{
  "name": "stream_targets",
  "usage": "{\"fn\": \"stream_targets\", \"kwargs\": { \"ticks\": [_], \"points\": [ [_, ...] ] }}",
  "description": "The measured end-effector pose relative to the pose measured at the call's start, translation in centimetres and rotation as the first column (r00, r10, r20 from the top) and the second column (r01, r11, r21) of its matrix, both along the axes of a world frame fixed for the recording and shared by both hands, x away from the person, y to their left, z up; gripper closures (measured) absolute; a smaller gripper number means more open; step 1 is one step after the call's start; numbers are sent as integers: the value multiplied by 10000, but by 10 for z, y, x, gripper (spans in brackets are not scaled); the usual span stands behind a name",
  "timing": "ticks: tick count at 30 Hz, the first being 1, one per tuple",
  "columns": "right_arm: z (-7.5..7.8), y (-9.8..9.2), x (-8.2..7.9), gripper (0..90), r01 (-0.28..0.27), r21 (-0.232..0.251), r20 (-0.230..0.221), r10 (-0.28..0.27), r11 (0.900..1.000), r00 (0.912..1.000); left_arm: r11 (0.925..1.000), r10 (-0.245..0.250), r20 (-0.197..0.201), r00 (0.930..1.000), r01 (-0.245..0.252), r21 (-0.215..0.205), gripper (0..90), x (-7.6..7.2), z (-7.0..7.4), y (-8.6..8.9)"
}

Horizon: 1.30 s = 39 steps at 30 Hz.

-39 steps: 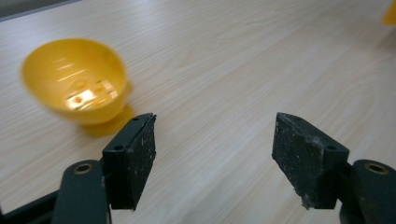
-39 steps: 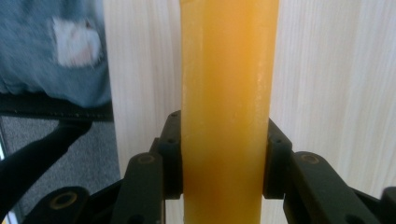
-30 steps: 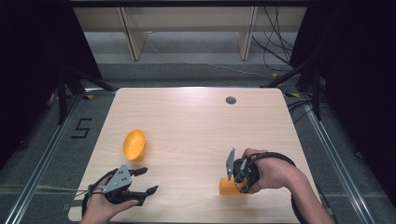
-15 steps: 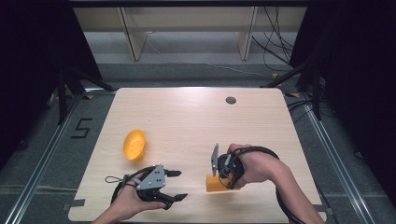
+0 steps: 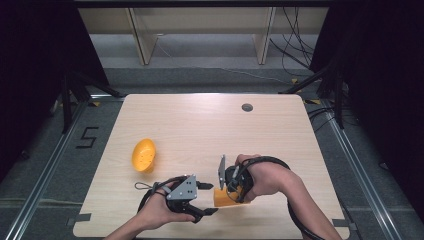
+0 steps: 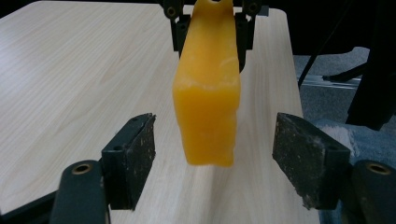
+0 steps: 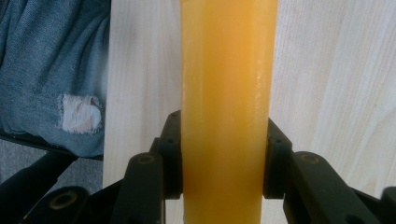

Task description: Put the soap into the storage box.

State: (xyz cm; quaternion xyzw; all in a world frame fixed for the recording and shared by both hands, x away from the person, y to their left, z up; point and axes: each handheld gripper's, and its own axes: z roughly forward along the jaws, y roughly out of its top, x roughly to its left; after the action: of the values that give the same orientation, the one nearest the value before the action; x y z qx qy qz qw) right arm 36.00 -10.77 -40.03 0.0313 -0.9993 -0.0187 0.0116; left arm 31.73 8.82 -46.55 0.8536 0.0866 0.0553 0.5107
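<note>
Counter (image 5: 200, 130) first: pale wood, with a small dark hole (image 5: 247, 107) near its far edge and an orange bowl (image 5: 143, 155) lying on its side at the left. Nearer me, my right gripper (image 5: 231, 186) is clamped on an orange block (image 5: 223, 196), which hangs just above the wood near the front edge. In the right gripper view the block (image 7: 226, 107) stands between the jaws, pinched on both flanks. My left gripper (image 5: 200, 199) sits just beside it with its jaws wide apart, and in the left gripper view the block's free end (image 6: 208, 100) hangs between the two pads (image 6: 140, 149) without touching either.

This looks like a handover. To do it well I should centre the block's lower end between the left pads, close squarely on its flat flanks, and let go with the right only once the left grip is firm.

Since a second ago my left gripper has travelled from the counter's left front toward the middle, and the right has carried the block leftward to meet it. The bowl has not moved.
</note>
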Motion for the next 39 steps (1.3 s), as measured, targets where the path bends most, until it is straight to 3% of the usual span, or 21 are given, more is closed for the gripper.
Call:
{"fn": "stream_targets", "kwargs": {
  "ticks": [3, 4, 6, 8, 9, 10, 12, 14, 22, 26, 28, 29, 31, 32, 33, 35, 36, 39],
  "points": [
    [0, 1, 0, 619, -129, 48, 31, 129, 9999, 9999, 10000, -76, -28, 10000, 76, -8, 301, 3, -2, -2],
    [2, 2, -1, 619, -162, 46, 87, 161, 9999, 9998, 9999, -113, 126, 9999, 113, 43, 301, 5, -3, -2],
    [2, 2, -3, 619, 52, 47, -57, -51, 10000, 10000, 9999, -105, -249, 9996, 103, -109, 303, 3, -4, -4],
    [1, 2, 0, 619, -251, 203, -53, 252, 9995, 9997, 9999, -81, -183, 9998, 78, -153, 307, 3, -3, -6],
    [2, 3, -3, 619, 100, 21, -45, -100, 9999, 9999, 9998, -94, -141, 9999, 92, -147, 309, 3, -3, -6],
    [1, 4, 0, 619, -182, 75, -2, 182, 9998, 9998, 9998, -107, -80, 9999, 106, -154, 313, 3, -2, -7],
    [1, 5, -1, 619, -134, 80, 57, 134, 9999, 9999, 9997, -104, -113, 9999, 102, -201, 320, 3, -2, -9],
    [1, 6, -1, 619, -114, 80, 17, 114, 9999, 9999, 9997, -231, 119, 9997, 232, -78, 329, 4, -2, -10],
    [-2, 8, -2, 619, -69, 376, -163, 76, 9993, 9998, 9999, -142, 185, 9997, 142, 30, 476, 6, -2, -13],
    [0, 10, -4, 619, -64, 256, -125, 67, 9997, 9999, 9998, -50, 238, 9997, 55, -204, 559, 5, -3, -13],
    [0, 11, -4, 618, -166, 272, -24, 166, 9995, 9999, 9998, -79, 213, 9997, 83, -175, 571, 5, -3, -13],
    [1, 12, -3, 618, -463, 238, 252, 457, 9986, 9986, 9997, -174, 182, 9997, 176, -138, 571, 6, -3, -13],
    [1, 12, -6, 618, -134, 76, 110, 134, 9999, 9998, 9999, -101, 68, 9999, 102, -139, 587, 6, -3, -12],
    [-2, 13, -7, 617, -213, 316, 22, 212, 9993, 9998, 9998, -181, 12, 9998, 181, -96, 592, 5, -2, -11],
    [-2, 13, -7, 617, -424, 402, 50, 423, 9983, 9991, 9997, -192, -112, 9998, 190, -184, 595, 5, -2, -11],
    [-1, 13, -8, 616, -274, 274, 95, 271, 9992, 9996, 9994, -244, -163, 9996, 240, -231, 597, 5, -2, -11],
    [2, 14, -9, 615, -463, 147, 336, 458, 9988, 9984, 9998, -185, -116, 9998, 184, -124, 599, 4, 0, -10],
    [2, 14, -11, 610, -222, 256, 328, 214, 9994, 9992, 9999, -111, -117, 9999, 110, -30, 600, 4, 3, -8]
  ]
}}
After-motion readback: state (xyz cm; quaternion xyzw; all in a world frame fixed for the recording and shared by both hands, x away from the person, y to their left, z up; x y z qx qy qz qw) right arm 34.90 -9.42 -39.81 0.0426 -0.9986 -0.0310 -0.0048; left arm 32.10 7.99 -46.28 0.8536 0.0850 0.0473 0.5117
